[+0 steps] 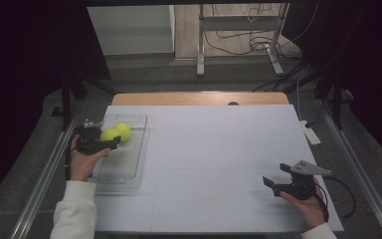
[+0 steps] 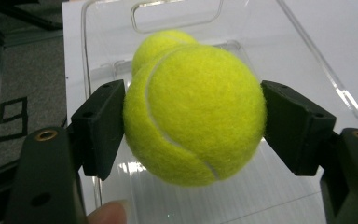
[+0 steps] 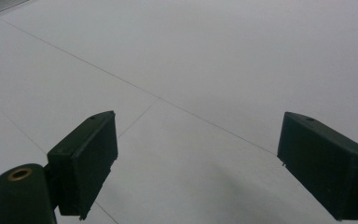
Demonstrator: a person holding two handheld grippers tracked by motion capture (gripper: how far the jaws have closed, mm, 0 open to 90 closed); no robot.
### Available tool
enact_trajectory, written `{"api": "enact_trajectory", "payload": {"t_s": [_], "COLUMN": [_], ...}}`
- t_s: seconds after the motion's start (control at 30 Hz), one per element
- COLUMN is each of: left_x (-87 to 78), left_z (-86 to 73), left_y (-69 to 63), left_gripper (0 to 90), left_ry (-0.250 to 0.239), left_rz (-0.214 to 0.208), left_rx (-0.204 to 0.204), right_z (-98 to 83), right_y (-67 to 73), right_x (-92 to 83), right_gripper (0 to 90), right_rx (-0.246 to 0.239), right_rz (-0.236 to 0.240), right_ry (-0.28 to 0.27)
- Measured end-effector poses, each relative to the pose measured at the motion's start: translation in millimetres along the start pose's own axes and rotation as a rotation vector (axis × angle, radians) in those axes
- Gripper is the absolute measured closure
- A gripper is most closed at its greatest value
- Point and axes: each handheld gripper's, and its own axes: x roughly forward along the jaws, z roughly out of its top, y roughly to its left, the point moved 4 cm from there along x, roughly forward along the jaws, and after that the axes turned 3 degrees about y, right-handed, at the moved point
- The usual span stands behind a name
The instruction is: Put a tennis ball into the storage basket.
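Presently a tennis ball (image 2: pixel 195 114) is clamped in the left gripper (image 2: pixel 193 121) over the clear tray (image 2: pixel 307 51), a second ball (image 2: pixel 161 44) just beyond; the right gripper (image 3: pixel 198 163) is held open over the bench (image 3: pixel 214 56), and lowering then releasing is judged next.

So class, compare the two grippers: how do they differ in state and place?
The left gripper is shut on a tennis ball; the right gripper is open with nothing between its jaws. The left one is over the clear tray, the right one over the bare white table. Both have black jaws and are hand-held.
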Motion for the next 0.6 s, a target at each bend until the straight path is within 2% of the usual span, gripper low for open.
{"api": "enact_trajectory", "payload": {"t_s": [0.2,0.47,0.6], "left_x": [3.9,6.9,7.2], "left_z": [-2.3,-4.8,-4.8], "left_y": [-0.4,0.0,-0.3], "left_gripper": [27.0,27.0,26.9], "left_ry": [0.037,0.073,0.077], "left_rz": [0.007,0.012,0.016], "left_rx": [0.022,0.03,0.034], "right_z": [-0.1,0.2,0.2], "right_y": [-0.3,0.3,0.3], "right_x": [0.2,-0.4,-0.1], "right_gripper": [12.6,12.6,12.7], "right_rx": [0.002,0.0,0.0], "right_rz": [-0.001,-0.002,-0.002], "right_ry": [0.001,-0.001,-0.001]}}
